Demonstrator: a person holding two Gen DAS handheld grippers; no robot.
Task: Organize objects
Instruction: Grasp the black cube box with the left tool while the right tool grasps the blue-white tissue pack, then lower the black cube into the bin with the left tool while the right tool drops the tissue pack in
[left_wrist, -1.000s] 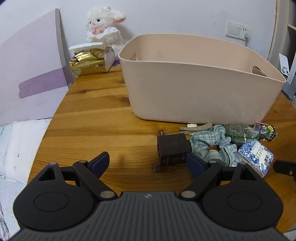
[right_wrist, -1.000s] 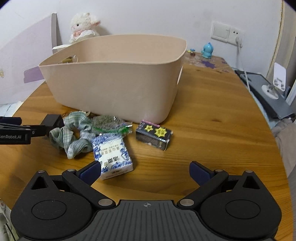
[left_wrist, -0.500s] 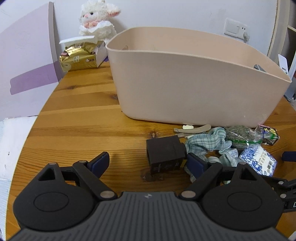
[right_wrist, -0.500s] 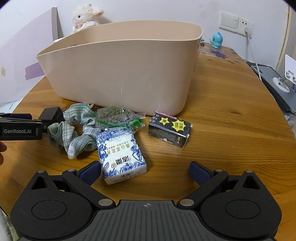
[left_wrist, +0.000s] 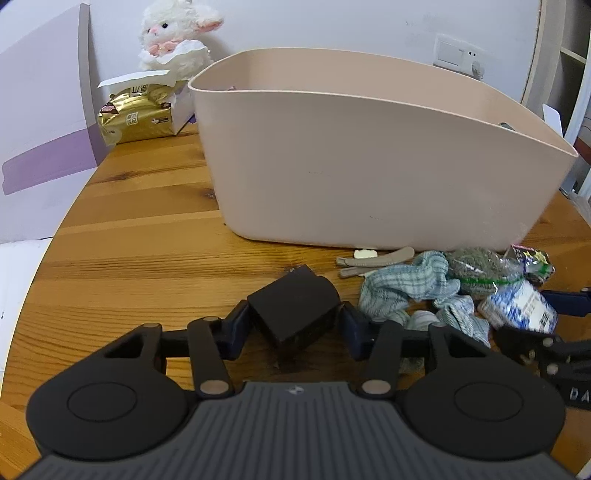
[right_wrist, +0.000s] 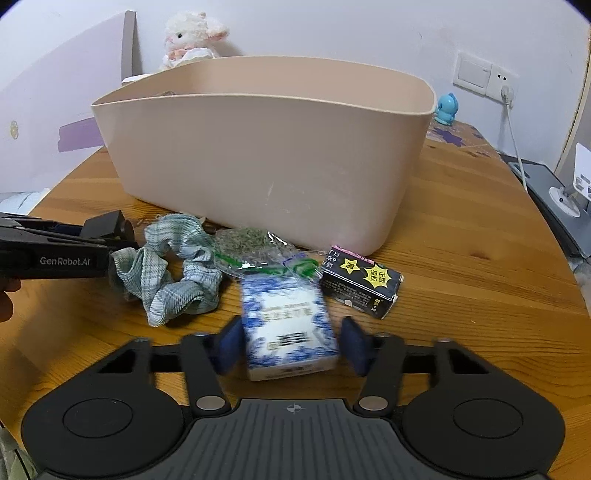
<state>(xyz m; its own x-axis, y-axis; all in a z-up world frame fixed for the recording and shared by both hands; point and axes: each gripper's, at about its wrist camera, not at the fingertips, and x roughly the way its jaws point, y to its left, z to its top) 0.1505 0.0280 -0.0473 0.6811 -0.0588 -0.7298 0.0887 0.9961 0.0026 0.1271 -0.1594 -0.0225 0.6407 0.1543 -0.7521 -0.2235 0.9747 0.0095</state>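
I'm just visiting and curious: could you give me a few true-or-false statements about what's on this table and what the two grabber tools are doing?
1. The left gripper has its fingers around a dark box. True.
2. The blue-and-white packet lies inside the beige tub. False: it sits on the wooden table between the right gripper's fingers.
3. A plush lamb sits behind the tub. True.
4. The checked cloth hangs over the tub's rim. False: it lies crumpled on the table in front of the tub.
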